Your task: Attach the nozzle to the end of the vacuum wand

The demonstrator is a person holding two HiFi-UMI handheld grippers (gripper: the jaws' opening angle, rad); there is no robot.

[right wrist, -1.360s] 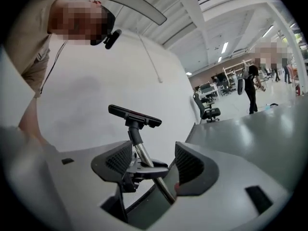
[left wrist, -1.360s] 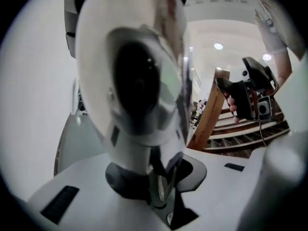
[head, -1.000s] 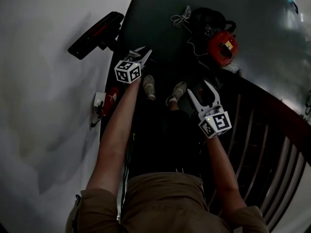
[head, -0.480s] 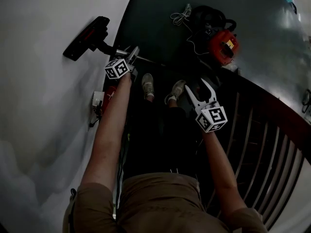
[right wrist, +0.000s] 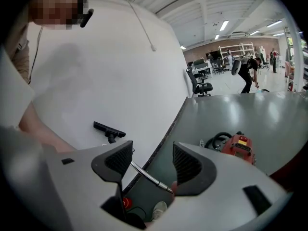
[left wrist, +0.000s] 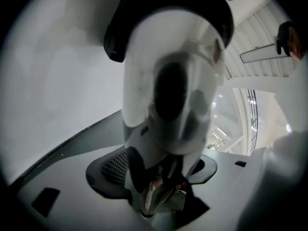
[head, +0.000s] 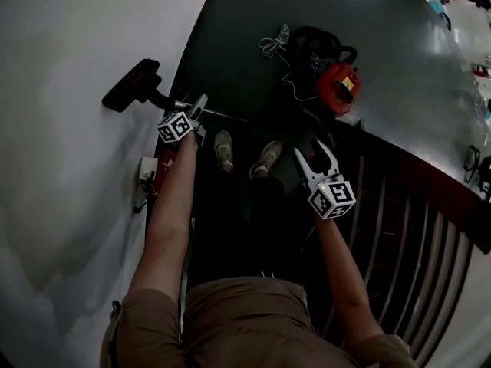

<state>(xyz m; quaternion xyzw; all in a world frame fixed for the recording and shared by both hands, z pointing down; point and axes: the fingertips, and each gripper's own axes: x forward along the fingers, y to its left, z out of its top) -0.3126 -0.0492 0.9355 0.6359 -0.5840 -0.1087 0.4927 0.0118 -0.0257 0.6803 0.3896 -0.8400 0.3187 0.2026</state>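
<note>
**Late stage of fitting the nozzle, seen from above.** A pale floor sheet (head: 69, 205) meets a dark floor (head: 383, 44). On the dark floor the red vacuum cleaner (head: 337, 83) stands well apart from the work. The metal vacuum wand (head: 224, 116) lies slanted across the border of the two floors. Its far end points toward the black nozzle (head: 130, 85), which rests on the pale sheet.

The nozzle's neck and the wand lie in one line and appear joined, though the left gripper (head: 201, 100), hanging over the wand just beside the joint, hides part of it. Its jaws have just been opening and stand wide. A pale, blurred tube, probably the wand, sits between the pads, and no pad plainly presses on it.

The right gripper (head: 313, 148) is held near the person's shoes (head: 223, 146), jaws apart and empty. Wand and nozzle show far beyond them.

Judged step: release after seating. The next move calls for checking that the neck is pushed fully home. If it is loose, the left gripper must take hold again while the right steadies the wand.
</note>
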